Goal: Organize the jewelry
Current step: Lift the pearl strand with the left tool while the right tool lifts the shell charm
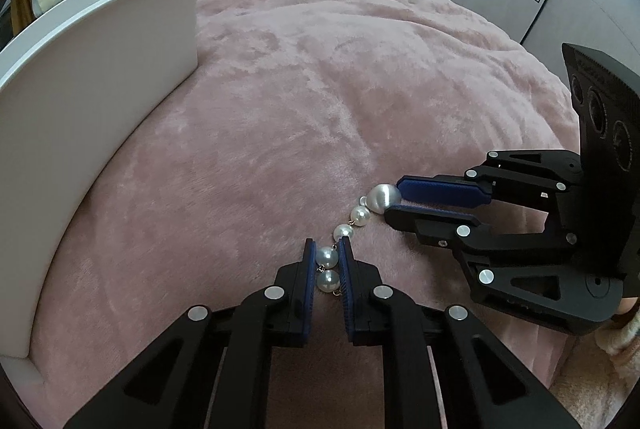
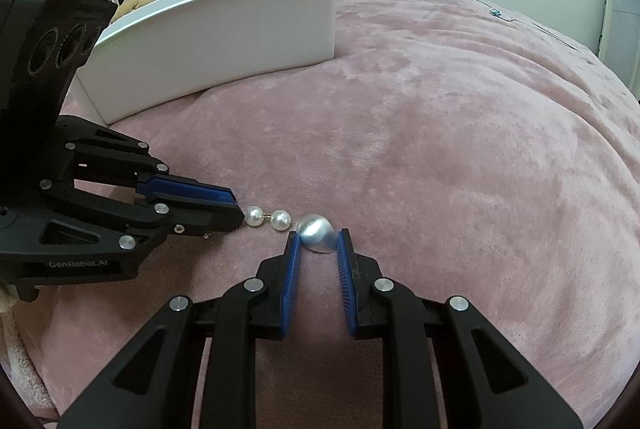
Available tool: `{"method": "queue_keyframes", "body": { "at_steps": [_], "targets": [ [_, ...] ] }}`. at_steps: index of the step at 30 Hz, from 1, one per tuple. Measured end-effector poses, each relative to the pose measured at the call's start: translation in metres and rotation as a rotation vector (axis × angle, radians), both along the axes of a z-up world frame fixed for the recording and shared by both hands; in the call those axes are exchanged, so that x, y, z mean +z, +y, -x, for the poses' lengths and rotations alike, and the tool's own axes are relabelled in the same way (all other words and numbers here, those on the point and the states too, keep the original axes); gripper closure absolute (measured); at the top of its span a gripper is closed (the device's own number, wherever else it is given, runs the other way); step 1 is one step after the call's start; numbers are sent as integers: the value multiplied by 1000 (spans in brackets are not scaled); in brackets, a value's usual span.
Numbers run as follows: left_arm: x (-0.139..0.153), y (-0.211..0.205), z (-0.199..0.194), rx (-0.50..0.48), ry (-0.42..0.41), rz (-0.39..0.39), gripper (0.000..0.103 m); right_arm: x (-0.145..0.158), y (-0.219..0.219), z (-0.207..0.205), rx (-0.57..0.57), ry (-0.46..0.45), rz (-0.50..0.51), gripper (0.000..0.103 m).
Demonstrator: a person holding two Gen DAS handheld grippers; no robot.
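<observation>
**Pearl strand pinched at both ends on pink plush**

Blue-padded jaws of the left gripper (image 1: 328, 257) are closed narrowly on a white pearl of the pearl strand (image 1: 347, 229). The right gripper (image 2: 318, 243) pinches the large silver bead (image 2: 317, 232) at the strand's other end, its pads touching both sides. Between the two grippers the pearls lie on the pink plush blanket (image 2: 440, 149). A white tray (image 2: 224, 41) sits farther back to the left, and a thin chain with a blue pendant (image 2: 496, 12) lies near the blanket's far edge.

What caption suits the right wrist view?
Right gripper clasps a silver bead; left gripper holds the pearls beside it.
</observation>
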State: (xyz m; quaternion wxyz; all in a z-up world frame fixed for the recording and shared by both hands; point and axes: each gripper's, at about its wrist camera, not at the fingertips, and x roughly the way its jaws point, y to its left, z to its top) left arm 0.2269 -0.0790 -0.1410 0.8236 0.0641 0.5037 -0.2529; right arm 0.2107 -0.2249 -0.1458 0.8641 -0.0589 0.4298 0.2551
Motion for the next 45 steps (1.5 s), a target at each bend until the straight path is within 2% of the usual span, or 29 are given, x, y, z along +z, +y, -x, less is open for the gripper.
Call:
{"method": "queue_keyframes", "body": {
  "at_steps": [7,15,20,25,27,32,37,45],
  "targets": [
    [11,14,5,21,-12,10,87,3,-2,0,-24,5,-23,86],
    [29,28,14,33,-34,18,87,11,-4,6,-43,5,-32,95],
    [35,34,21,43,-46,21,87,11,-1,8,-33,10,-18,95],
    [35,41,27,52,-44,17,87,8,5,6,-31,11,14,92],
    [35,43,28,56,-39,15,87,5,7,4,-35,13,20,82],
    [33,48,27,65,-29,8,87,1,11,-2,-36,19,15,72],
    [29,51,25,75,-19,3,87,-2,15,-8,-42,8,23,70],
    [27,54,25,81,-9,4,87,-4,15,-17,-55,9,-3,75]
  ]
}}
